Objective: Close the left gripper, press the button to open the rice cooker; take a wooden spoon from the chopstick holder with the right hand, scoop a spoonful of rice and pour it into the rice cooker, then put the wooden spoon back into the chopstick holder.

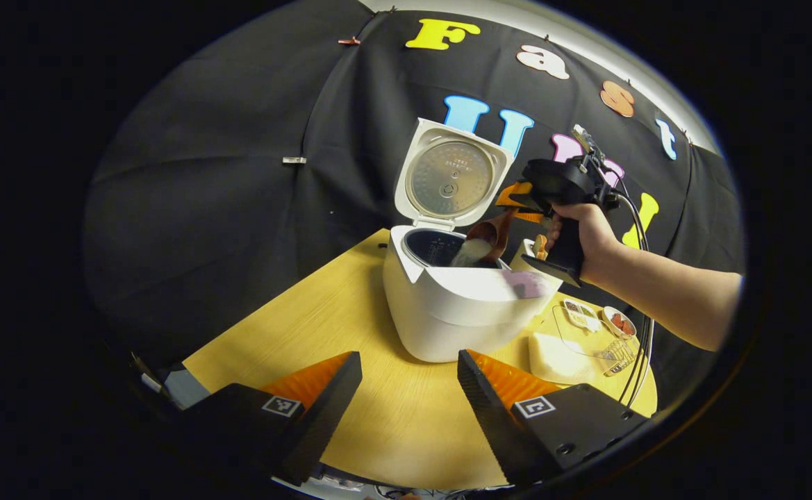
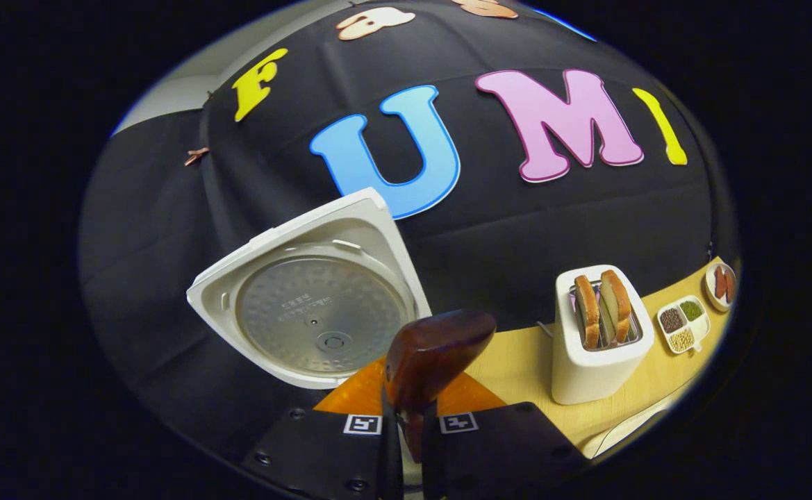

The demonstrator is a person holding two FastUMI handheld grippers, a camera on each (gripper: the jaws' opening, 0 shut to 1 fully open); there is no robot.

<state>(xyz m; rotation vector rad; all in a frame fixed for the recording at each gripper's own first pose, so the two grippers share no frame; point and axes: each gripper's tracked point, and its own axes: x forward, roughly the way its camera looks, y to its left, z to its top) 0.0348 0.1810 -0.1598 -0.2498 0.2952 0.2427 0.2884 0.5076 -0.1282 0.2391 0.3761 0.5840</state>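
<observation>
Spoon (image 2: 433, 357) clamped in right tongs (image 2: 409, 423); left tongs (image 1: 409, 389) agape.

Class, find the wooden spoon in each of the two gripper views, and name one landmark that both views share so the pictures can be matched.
Left gripper view: the wooden spoon is right of centre, tipped over the rice cooker's open pot with rice pouring out, held by the right gripper.
Right gripper view: the wooden spoon is at bottom centre, clamped between the fingers.
Shared landmark: the raised lid with its round metal inner plate.

Black tool (image 1: 529, 201) w/ square markers, cables, screws
</observation>
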